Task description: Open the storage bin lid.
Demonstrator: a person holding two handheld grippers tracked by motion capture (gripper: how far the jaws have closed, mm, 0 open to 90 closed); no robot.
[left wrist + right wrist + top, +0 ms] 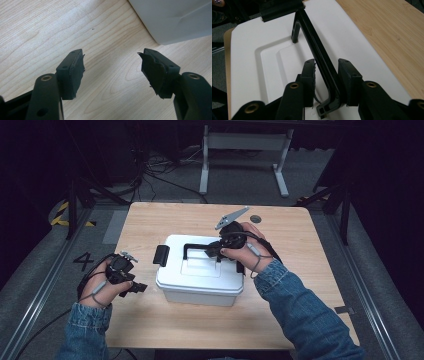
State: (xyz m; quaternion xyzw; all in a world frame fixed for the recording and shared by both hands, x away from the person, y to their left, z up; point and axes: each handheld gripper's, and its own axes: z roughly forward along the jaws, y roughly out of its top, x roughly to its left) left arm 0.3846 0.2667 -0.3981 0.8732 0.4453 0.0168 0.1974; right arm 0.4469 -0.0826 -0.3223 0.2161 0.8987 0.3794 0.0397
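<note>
High view: a smooth white plastic storage box (200,275) sits mid-table on pale woodgrain (150,220). Left gripper view: the left gripper (111,72) gapes wide, empty, beside the box. Right gripper view: the right gripper (326,82) straddles the raised black handle (317,47); one pad touches it.

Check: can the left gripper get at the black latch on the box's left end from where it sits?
Probably yes. The left gripper is open beside the white box, and only bare table lies between it and the latch.
</note>
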